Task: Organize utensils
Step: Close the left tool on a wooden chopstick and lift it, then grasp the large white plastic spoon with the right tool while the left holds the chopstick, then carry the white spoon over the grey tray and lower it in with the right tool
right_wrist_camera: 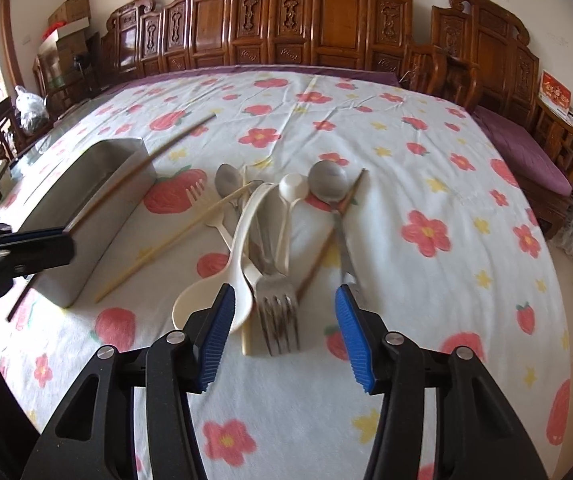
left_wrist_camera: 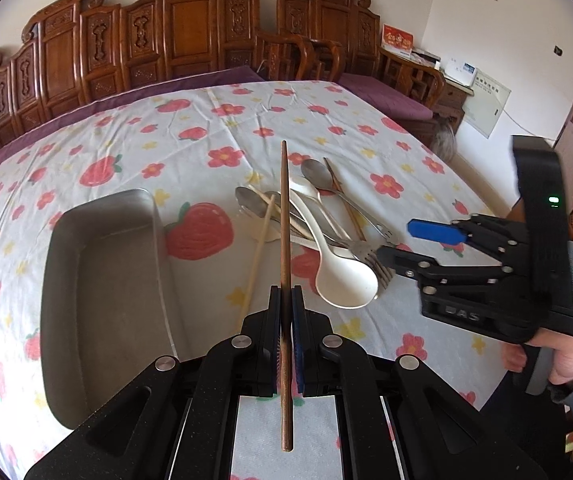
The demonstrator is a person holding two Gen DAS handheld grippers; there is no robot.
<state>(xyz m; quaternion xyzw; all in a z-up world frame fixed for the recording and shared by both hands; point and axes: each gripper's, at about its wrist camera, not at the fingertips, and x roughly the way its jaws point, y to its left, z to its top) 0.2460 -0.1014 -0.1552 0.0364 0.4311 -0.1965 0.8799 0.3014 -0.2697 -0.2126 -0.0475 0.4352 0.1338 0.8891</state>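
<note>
A table covered by a white cloth (right_wrist_camera: 366, 152) printed with pink flowers and strawberries fills both views; behind it stands a row of carved wooden chair backs (right_wrist_camera: 326, 20). On the left part of the cloth sits a rectangular metal tray (left_wrist_camera: 98, 280), long and deep (its inside looks bare where visible). Just to the right of the tray lies a loose pile of utensils (right_wrist_camera: 278, 232): a large white plastic spoon (left_wrist_camera: 338, 276), a smaller white spoon (right_wrist_camera: 292, 190), two metal spoons, a metal fork (right_wrist_camera: 278, 312) with tines towards the camera, and a pale chopstick (right_wrist_camera: 174, 240) angled across the pile's left side; a second brown stick lies under the right side of the pile. The left gripper (left_wrist_camera: 286, 312) is clamped tight on a dark brown chopstick (left_wrist_camera: 285, 220), which is gripped partway along its length and points away above the pile, clear of the cloth. The right gripper (right_wrist_camera: 282, 320), held in a person's hand (left_wrist_camera: 566, 356), hangs over the near end of the pile with its blue pads spread either side of the fork, grasping nothing.
</note>
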